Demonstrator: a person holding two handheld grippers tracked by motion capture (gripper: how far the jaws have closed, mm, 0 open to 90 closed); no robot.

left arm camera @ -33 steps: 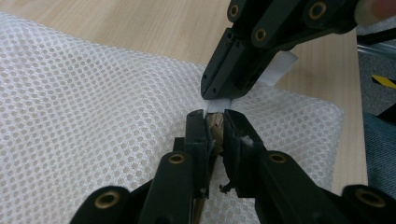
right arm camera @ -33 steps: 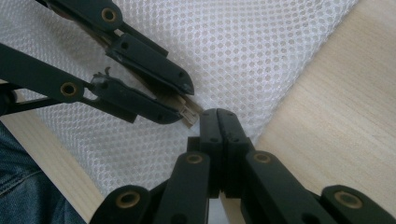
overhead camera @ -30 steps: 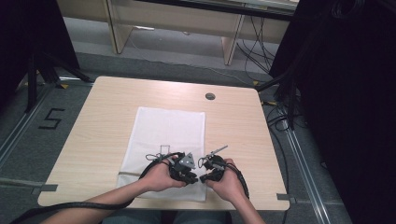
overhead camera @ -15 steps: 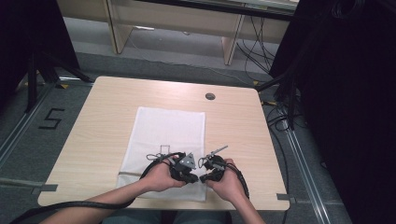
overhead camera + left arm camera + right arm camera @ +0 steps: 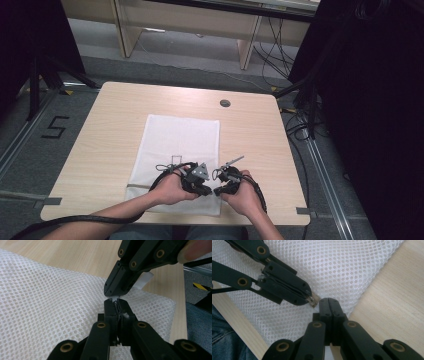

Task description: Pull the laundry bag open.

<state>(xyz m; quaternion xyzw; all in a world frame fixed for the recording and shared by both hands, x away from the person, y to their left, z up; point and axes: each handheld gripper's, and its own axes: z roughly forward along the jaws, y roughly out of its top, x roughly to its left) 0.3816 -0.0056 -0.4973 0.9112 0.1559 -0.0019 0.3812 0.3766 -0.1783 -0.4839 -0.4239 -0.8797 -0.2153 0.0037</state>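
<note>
Closely pressed together, the jaws of the left gripper (image 5: 115,305) have just been closing and now clamp a small bit of white material at the edge of the white mesh laundry bag (image 5: 50,302), with a fleck of white showing between the pads. Right at their tips, the jaws of the right gripper (image 5: 113,291) meet them nose to nose, also shut; a small white tab (image 5: 143,281) shows just behind them in the left gripper view, and whether they pinch it or the mesh edge cannot be told for sure. In the right gripper view the same meeting appears from the other side: the right gripper (image 5: 329,301) has its jaws together at the bag's border, and the left gripper (image 5: 312,299) comes in from the upper left with a pale scrap at its tip.

Outward from there, the white mesh laundry bag (image 5: 180,145) lies flat on the light wooden bench (image 5: 110,130), long side running away from the person, its near end under both hands. The left hand (image 5: 172,187) and right hand (image 5: 245,192) sit close together at the bench's near edge, black cables trailing back along the forearms.
</note>
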